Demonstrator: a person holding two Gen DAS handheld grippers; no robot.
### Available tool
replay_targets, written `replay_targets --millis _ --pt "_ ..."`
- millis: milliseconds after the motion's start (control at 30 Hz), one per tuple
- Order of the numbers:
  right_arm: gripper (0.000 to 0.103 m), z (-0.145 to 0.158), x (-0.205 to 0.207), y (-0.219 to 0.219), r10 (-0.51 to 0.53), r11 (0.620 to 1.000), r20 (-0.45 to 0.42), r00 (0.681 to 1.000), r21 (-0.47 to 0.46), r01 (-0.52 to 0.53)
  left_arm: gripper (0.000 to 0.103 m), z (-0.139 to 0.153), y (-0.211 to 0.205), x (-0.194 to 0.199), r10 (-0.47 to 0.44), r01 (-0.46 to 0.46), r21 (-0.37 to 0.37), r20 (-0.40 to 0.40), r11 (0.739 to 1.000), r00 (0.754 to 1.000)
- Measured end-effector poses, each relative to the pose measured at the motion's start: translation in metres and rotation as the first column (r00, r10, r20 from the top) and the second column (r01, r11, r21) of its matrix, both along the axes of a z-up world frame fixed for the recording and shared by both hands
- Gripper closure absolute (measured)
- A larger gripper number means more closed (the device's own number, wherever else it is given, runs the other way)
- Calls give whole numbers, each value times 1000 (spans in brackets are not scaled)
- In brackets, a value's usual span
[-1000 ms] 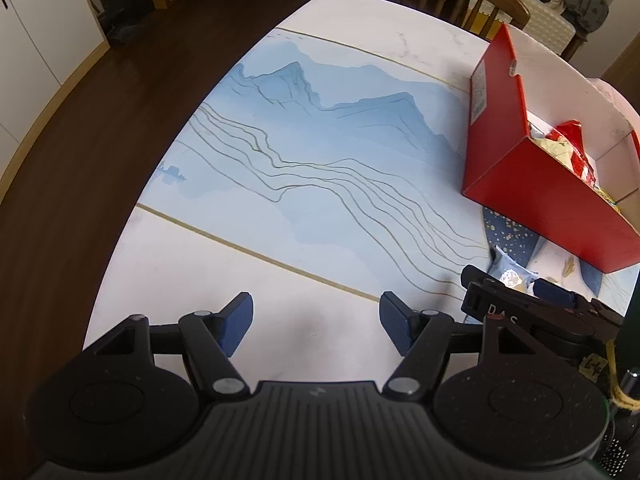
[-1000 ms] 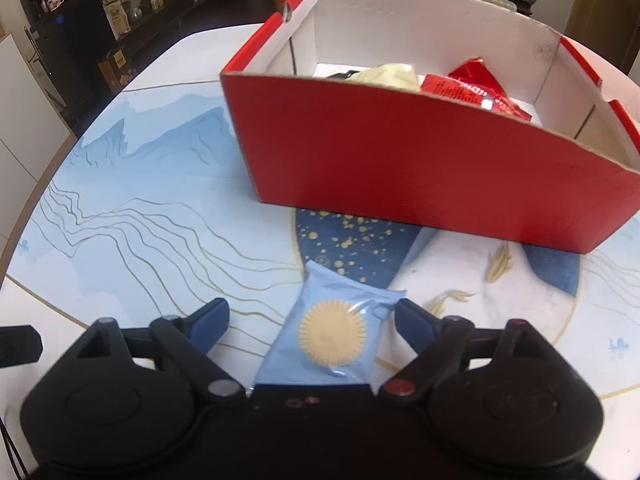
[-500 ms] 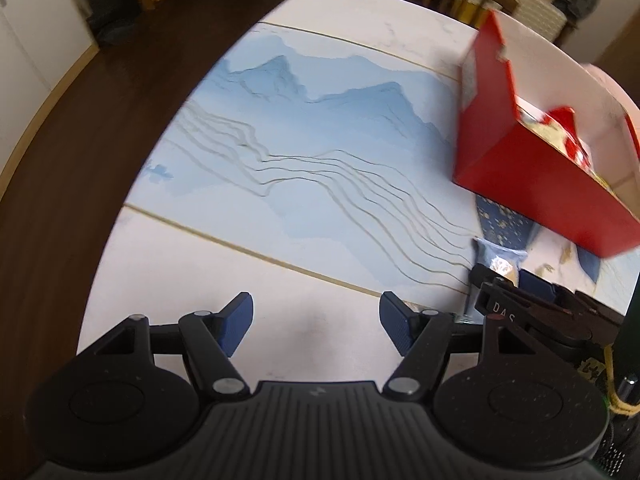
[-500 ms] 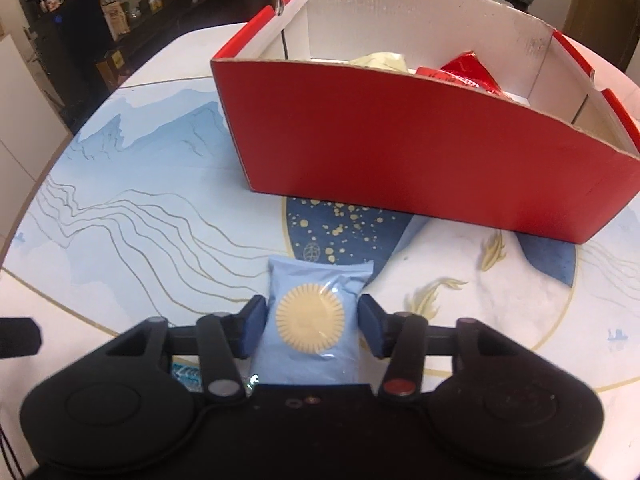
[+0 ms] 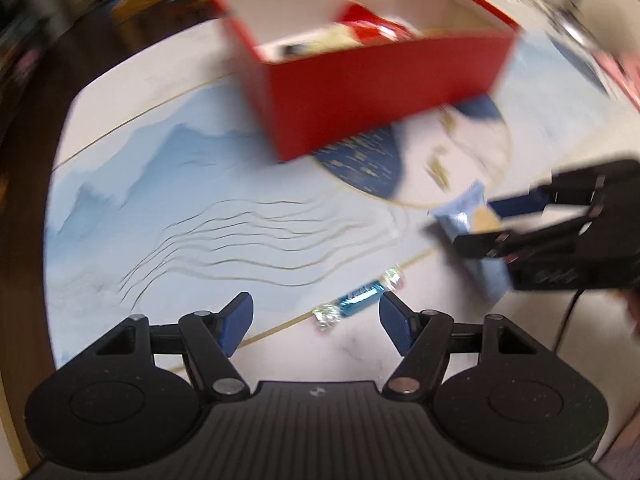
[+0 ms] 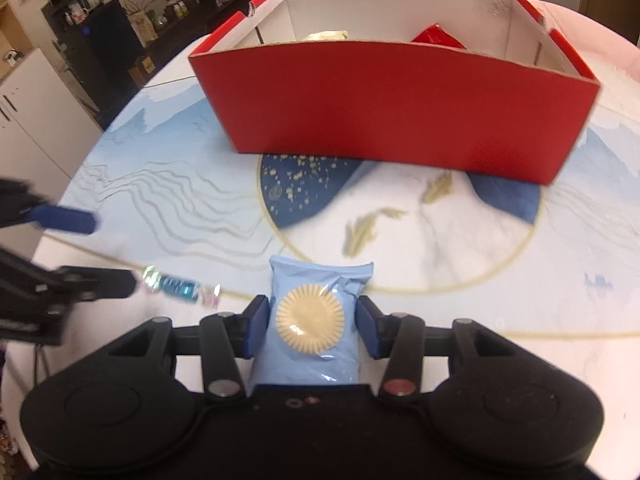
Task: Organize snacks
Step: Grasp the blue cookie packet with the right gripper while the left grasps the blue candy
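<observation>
Right hand-held gripper (image 6: 311, 332): pinching the light blue snack packet (image 6: 310, 328) across its width, a pad pressed on each long side, packet lifted clear of the bench (image 6: 460, 264) by the look of the left view
Left hand-held gripper (image 5: 316, 316): spread wide, nothing between the pads, hovering over the small wrapped candy (image 5: 356, 298)
Packet, how it handles: light and soft, a thin film pillow with a round biscuit inside; the film is slick and the biscuit could crack, so a gentle squeeze looks right
Packet, where to hold: at the middle, on the side edges level with the biscuit, just as it sits now; the crimped ends would fold and slip
Candy, where it is: lying on the bench near the gold line, just ahead of the left pads and slightly to their right, blue middle with shiny twisted ends
Candy, how it handles: tiny, light, foil slippery; I'd take it across the firm blue middle, not the twists
Red box (image 6: 392, 108): open-topped, standing well beyond both snacks, with a red packet and a pale one already inside
Step in hand: my read, carrying the blue packet over the near wall of the box while the left lines up on the candy
Risk: left view is smeared, so exact candy alignment is hard to tell
</observation>
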State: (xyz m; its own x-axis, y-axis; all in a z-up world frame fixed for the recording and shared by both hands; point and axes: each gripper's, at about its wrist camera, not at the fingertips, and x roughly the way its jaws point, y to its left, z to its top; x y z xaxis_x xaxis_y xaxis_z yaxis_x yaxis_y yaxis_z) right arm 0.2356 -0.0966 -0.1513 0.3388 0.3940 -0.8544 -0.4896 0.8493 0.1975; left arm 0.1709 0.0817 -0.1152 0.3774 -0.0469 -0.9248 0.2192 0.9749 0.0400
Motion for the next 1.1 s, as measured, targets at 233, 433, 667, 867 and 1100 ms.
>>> replay_targets --millis 233,433,667,867,1100 --pt "57 1 -16 -17 20 1000 -33 999 18 -19 51 -21 -16 9 -178 179 21 -68 984 982" --pt "57 3 -18 -23 22 999 -43 999 28 -21 71 -28 -22 17 -226 224 -37 -107 974 968" --pt "57 2 -13 -28 7 1000 -46 999 30 -6 84 -32 -35 23 -214 206 -83 -111 975 970" --pt "57 3 -11 -31 -3 1000 -37 999 29 4 91 -32 -32 21 -121 109 -117 -100 987 988" --pt "57 6 -11 -35 -32 999 -27 999 26 33 91 -32 -27 13 123 -130 -109 -72 986 990"
